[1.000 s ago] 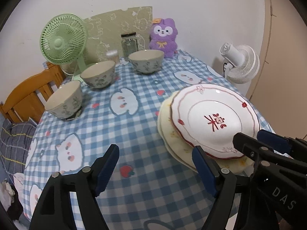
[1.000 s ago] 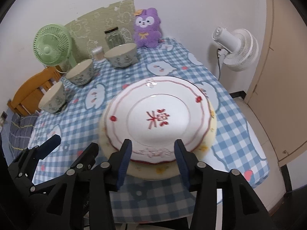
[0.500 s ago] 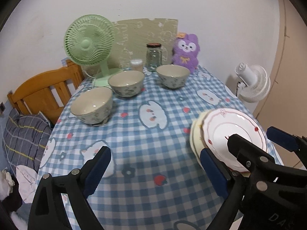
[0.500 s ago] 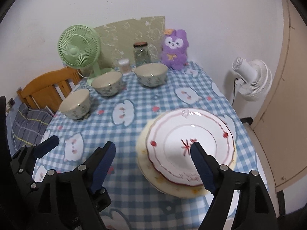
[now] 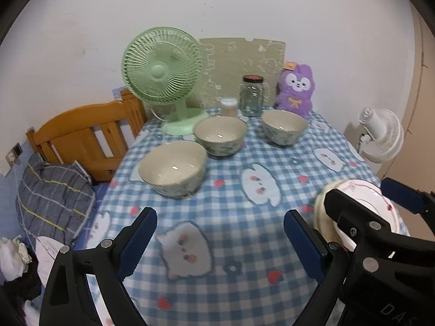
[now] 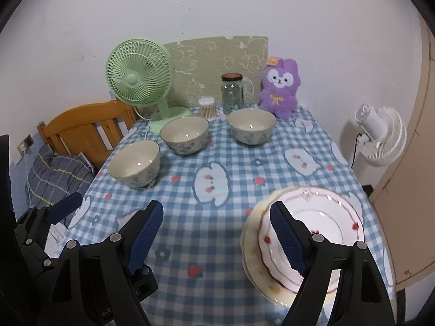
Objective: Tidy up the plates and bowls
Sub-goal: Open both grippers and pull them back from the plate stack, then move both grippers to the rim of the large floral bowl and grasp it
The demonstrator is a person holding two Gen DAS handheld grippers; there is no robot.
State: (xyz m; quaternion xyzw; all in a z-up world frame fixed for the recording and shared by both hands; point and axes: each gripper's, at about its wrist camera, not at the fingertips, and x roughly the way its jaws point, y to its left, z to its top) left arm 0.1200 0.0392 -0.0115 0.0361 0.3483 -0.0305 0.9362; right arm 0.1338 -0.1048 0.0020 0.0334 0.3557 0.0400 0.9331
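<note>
A white plate with red trim (image 6: 323, 222) lies on top of a cream plate (image 6: 252, 247) at the table's near right; the stack also shows in the left wrist view (image 5: 361, 198), partly behind the right gripper. Three pale patterned bowls stand apart on the far half: left (image 6: 134, 163) (image 5: 172, 168), middle (image 6: 185, 134) (image 5: 220, 134), right (image 6: 251, 126) (image 5: 284, 126). My left gripper (image 5: 220, 241) is open and empty above the near table. My right gripper (image 6: 217, 236) is open and empty, its right finger over the plates' left edge.
A blue checked tablecloth (image 6: 217, 163) covers the table. At the back stand a green fan (image 6: 138, 81), a glass jar (image 6: 232, 92), a cotton swab tub (image 6: 208, 107) and a purple plush (image 6: 280, 89). A wooden chair (image 6: 84, 130) is left, a white fan (image 6: 380, 135) right.
My right gripper has opened and let go of the plate stack, then drawn back and up. Both grippers have pulled back and turned left, so the bowls sit nearer the centre of view.
</note>
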